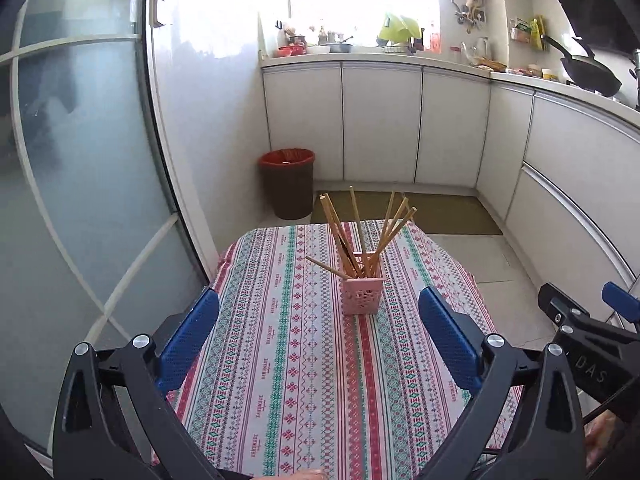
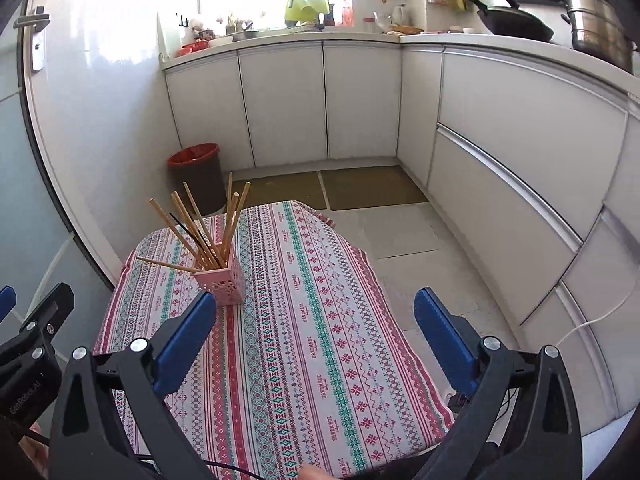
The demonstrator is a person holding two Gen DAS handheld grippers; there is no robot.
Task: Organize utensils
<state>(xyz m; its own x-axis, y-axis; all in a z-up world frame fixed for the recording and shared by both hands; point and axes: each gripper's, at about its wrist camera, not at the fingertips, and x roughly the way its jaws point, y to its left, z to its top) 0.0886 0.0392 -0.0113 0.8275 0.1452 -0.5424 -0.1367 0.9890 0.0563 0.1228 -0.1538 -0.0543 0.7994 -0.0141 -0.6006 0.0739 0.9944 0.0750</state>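
Seen from the left wrist view, the pink holder (image 1: 363, 295) stands upright on the table (image 1: 280, 360) at the frame's centre, straight ahead of the left gripper (image 1: 319, 342), whose jaws are spread wide and empty with the holder framed in the gap beyond their tips. The chopsticks (image 1: 362, 232) fan upward out of it, long axes steep and splayed; one leans low toward the left of the frame. The right gripper (image 1: 592, 312) shows only at the right edge.

From the right wrist view, the same holder (image 2: 223, 283) sits left of centre, just past the left finger's tip, so it lies off to the left of the right gripper (image 2: 316, 340), whose jaws also gape wide and hold nothing. I judge the left gripper better lined up for a reach.
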